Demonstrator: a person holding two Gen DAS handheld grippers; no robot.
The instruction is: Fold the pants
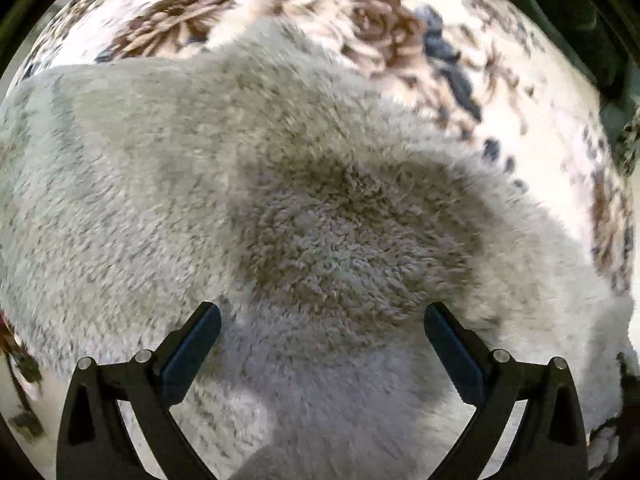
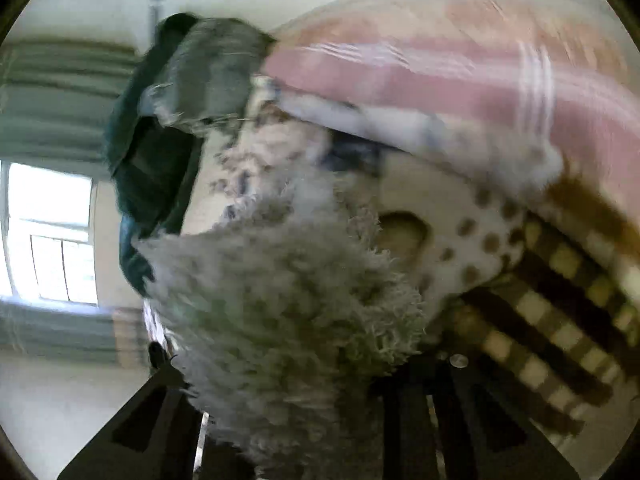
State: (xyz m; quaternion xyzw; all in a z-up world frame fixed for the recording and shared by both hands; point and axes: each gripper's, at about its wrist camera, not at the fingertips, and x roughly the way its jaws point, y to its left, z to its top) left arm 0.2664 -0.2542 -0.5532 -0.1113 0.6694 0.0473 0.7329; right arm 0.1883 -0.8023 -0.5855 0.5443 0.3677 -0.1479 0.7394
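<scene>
The pants (image 1: 320, 220) are thick, fluffy grey fleece, spread flat over a floral blanket (image 1: 500, 80) and filling most of the left wrist view. My left gripper (image 1: 322, 320) points straight down just above them, open, with its dark pads wide apart and nothing between them. In the right wrist view a bunched edge of the pants (image 2: 280, 288) bulges up over my right gripper (image 2: 304, 360) and hides its fingertips. The jaws stand close on that fleece, which is lifted off the bed.
Pink striped bedding (image 2: 440, 72) lies at the far side, with a dark green cloth (image 2: 152, 168) heaped beside it. A white spotted fabric (image 2: 472, 240) and a brown checked one (image 2: 560, 320) lie to the right. A bright window (image 2: 48, 232) is on the left.
</scene>
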